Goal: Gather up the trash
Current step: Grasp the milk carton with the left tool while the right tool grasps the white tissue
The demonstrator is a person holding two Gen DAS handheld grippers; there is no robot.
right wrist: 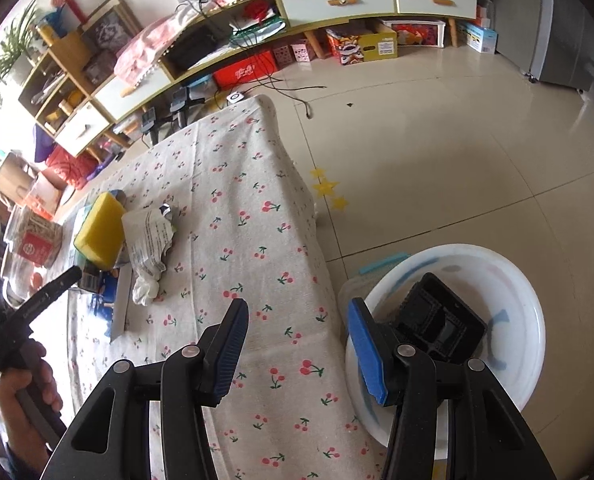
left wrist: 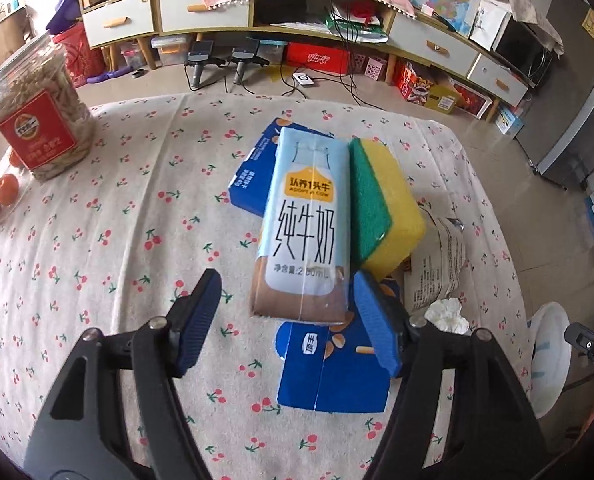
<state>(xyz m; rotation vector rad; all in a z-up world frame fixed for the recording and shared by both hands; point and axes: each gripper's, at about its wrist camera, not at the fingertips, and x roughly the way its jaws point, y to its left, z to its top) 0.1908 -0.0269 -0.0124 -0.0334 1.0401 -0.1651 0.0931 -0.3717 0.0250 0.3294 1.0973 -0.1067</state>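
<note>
My left gripper [left wrist: 287, 318] is open and empty, just in front of a light-blue milk carton [left wrist: 305, 224] that lies on the cherry-print tablecloth [left wrist: 117, 240]. A flattened blue carton [left wrist: 333, 368] lies under it. A yellow and green sponge [left wrist: 381, 208] leans against the milk carton's right side. A crumpled wrapper [left wrist: 437, 264] and a white tissue [left wrist: 449, 314] lie to the right. My right gripper [right wrist: 297, 344] is open and empty over the table's right edge. Below it stands a white basin [right wrist: 509, 320] with a black tray [right wrist: 441, 320] inside.
A clear jar [left wrist: 41, 112] with a red label stands at the far left, with small oranges [left wrist: 1, 196] beside it. A long cabinet [left wrist: 257, 8], boxes and cables fill the floor beyond the table. The sponge [right wrist: 101, 232] and wrapper [right wrist: 149, 240] also show in the right wrist view.
</note>
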